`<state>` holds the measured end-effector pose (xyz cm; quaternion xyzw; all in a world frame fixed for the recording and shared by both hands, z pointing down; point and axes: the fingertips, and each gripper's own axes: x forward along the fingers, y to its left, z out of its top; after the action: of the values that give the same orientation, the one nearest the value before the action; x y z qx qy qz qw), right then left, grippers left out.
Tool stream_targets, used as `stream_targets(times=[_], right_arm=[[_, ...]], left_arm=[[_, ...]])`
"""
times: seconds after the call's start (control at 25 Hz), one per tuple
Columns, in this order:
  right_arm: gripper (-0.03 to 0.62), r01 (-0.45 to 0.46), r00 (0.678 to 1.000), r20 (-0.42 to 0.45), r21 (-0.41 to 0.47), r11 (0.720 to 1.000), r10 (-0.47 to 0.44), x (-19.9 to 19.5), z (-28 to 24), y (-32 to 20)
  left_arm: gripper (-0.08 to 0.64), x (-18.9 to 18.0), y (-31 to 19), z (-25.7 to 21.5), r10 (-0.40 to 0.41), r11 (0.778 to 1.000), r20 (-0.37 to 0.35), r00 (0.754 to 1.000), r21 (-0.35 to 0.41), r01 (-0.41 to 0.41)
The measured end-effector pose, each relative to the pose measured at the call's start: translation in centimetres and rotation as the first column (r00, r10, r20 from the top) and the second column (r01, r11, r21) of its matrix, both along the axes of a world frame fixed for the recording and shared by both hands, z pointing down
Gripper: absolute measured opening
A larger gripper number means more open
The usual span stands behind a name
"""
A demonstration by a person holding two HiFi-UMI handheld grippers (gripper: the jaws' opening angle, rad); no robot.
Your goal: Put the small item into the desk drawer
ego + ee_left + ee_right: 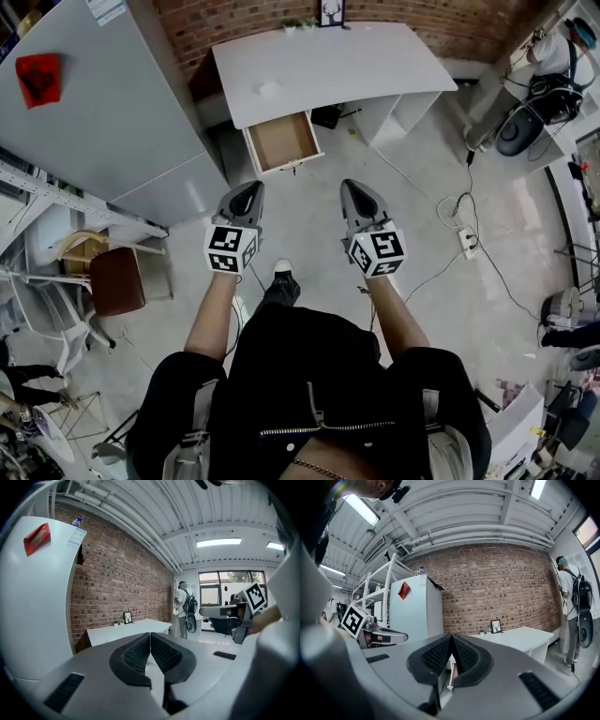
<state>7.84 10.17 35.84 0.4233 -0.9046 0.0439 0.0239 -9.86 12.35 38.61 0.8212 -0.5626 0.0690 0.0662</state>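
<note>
Small item [269,89] indistinct on desk [375,58]

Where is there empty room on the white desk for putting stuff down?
Most of the white desk is bare, from the small item near its left end across to the right edge. The open drawer looks bare inside too. It's crowded only at the back, by the picture frame and little plants.

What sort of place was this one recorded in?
Probably a workshop-style office or lab rather than a home: a bare brick wall, a white desk with its drawer pulled open, metal shelving, and a power strip lying on the floor.
</note>
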Motion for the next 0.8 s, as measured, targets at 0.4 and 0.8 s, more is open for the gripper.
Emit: stream_targets(times=[0.4, 0.8], right_arm=[[0.006, -0.037, 0.999, 0.003, -0.012, 0.999, 0.037, -4.6, 0.1, -10.0], [0.006, -0.040, 0.999, -0.005, -0.032, 0.999, 0.040, -5.4, 0.7, -15.9]], left_arm=[[0.021, -4.5, -11.6, 0.3, 0.047, 0.999, 0.002, 0.999, -0.014, -0.047], [0.021, -5.9, -17.8, 0.6, 0.041, 0.999, -0.001, 0.999, -0.020, -0.041]])
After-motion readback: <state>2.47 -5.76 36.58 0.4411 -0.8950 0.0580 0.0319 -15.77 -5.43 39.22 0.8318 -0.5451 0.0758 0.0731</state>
